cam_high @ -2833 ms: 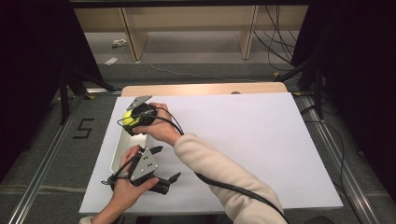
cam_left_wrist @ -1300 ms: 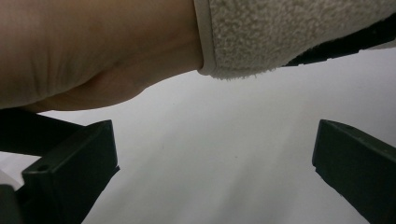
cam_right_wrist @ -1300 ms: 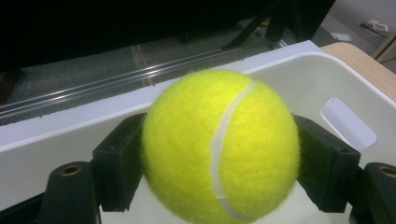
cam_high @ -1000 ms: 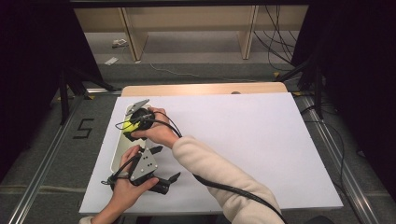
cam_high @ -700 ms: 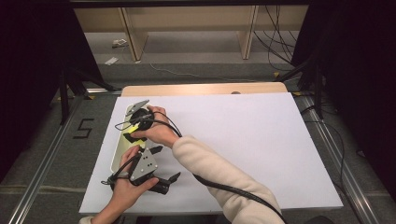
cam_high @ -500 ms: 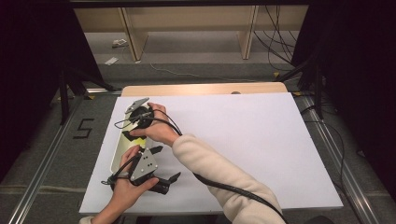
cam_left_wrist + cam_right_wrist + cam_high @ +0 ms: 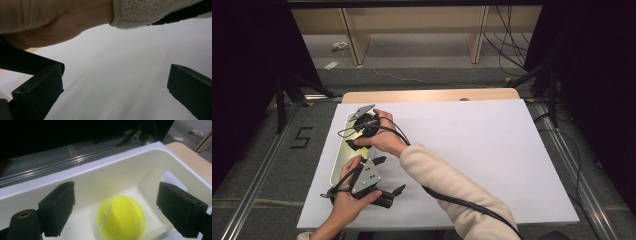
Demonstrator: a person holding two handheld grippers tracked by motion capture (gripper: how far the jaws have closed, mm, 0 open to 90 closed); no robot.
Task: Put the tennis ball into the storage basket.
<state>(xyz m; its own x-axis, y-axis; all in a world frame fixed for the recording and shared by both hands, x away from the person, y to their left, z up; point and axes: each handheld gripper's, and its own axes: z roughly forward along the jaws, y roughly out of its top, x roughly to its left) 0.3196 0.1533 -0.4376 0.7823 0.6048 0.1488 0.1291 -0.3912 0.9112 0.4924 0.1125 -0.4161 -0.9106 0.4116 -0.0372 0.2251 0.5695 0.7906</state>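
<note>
A yellow tennis ball (image 7: 121, 218) lies on the floor of a cream plastic bin (image 7: 100, 173). My right gripper (image 7: 117, 202) hangs over it, open, with one jaw on each side and neither touching the ball. In the high view the bin (image 7: 339, 161) sits at the table's left edge. The right gripper (image 7: 357, 140) is held over the bin's far half by an arm in a cream sleeve that crosses from the right. My left gripper (image 7: 390, 175) rests near the front left, open, with only white table between its jaws (image 7: 115, 87).
A white sheet (image 7: 472, 150) covers the table, with bare wood at its far edge (image 7: 432, 95). A black cable (image 7: 452, 199) trails along the sleeve. Dark frames and floor rails flank the table. The right forearm (image 7: 57, 20) passes just above the left gripper's jaws.
The right hand and its gripper have shifted slightly over the bin, and less of the ball's yellow shows beneath it. The left gripper has stayed put.
</note>
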